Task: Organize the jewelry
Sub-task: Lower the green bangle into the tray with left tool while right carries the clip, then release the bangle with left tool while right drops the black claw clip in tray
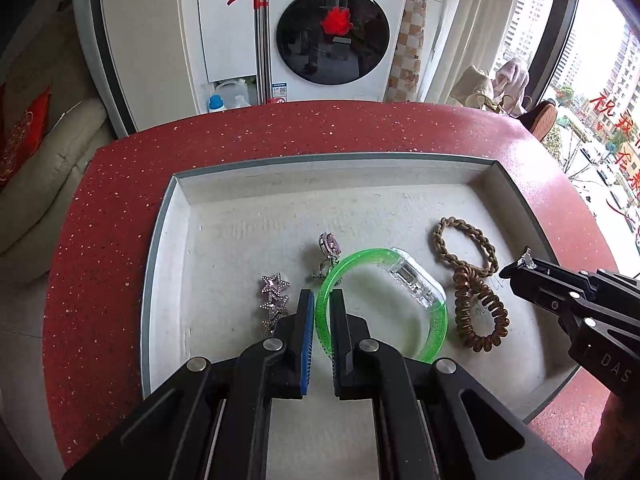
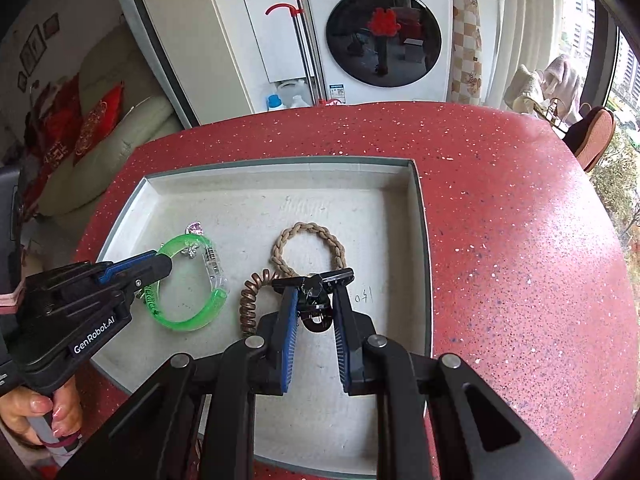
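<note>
Lettering "GenRobot.AI" on left gripper (image 2: 160, 270), seemingly.

"Panasonic" on washing machine (image 1: 328, 28), "GenRobot.AI" on left gripper (image 2: 160, 270)

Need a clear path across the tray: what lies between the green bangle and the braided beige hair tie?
Bare tray floor only; the right wrist view shows nothing between green bangle and braided hair tie. The copper coil tie sits nearer, below that gap.

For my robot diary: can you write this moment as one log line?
left gripper: shut on green bangle | right gripper: shut on black clip | tray
</note>
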The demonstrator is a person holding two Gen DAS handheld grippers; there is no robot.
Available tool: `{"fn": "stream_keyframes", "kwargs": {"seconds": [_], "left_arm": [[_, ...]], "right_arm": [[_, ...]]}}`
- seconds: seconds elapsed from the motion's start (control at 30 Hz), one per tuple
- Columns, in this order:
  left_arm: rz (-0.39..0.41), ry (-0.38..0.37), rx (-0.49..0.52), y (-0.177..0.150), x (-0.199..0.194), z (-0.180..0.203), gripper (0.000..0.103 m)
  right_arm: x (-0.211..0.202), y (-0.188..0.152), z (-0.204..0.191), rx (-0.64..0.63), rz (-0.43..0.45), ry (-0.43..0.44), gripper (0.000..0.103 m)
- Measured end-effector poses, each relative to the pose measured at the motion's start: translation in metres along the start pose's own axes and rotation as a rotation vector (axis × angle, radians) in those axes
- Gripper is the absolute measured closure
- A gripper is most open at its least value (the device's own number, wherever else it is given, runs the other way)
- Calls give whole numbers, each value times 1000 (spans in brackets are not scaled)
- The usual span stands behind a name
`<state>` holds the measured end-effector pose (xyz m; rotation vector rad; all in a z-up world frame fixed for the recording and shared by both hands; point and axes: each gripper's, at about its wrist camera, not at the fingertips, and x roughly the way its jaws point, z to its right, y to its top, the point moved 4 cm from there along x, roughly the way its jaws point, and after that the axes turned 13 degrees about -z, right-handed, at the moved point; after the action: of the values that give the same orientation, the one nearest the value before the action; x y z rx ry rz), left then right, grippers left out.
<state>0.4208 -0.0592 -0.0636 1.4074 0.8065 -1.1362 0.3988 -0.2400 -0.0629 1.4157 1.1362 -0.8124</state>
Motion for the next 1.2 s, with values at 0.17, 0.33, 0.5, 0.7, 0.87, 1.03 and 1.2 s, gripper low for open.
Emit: {"fn": "stream_keyframes", "kwargs": {"seconds": [0.17,0.33,0.5,0.7,0.87,1.03,1.2], "left_arm": [[-14,37,13,-3,8,2,77],[1,105,49,-4,10,10,77],[16,131,55,-5,7,13,77],[61,108,22,-6,-9,9,77],[91,99,6,-8,-22,4,77],[107,92,0,-14,-34,2,77],[130,87,-14,-25,-51,1,77]], "right_arm": [[9,-5,4,5,-16,-4,84],[15,-12,3,-4,-21,-25,83],[14,-13,3,-1,-32,-19,75],[-10,-10,4,25,25,27,55],[-30,-11,2,56,68,77,49],[-38,-17,-2,59,72,86,49],[-47,-28,-7,53,79,83,48]]}}
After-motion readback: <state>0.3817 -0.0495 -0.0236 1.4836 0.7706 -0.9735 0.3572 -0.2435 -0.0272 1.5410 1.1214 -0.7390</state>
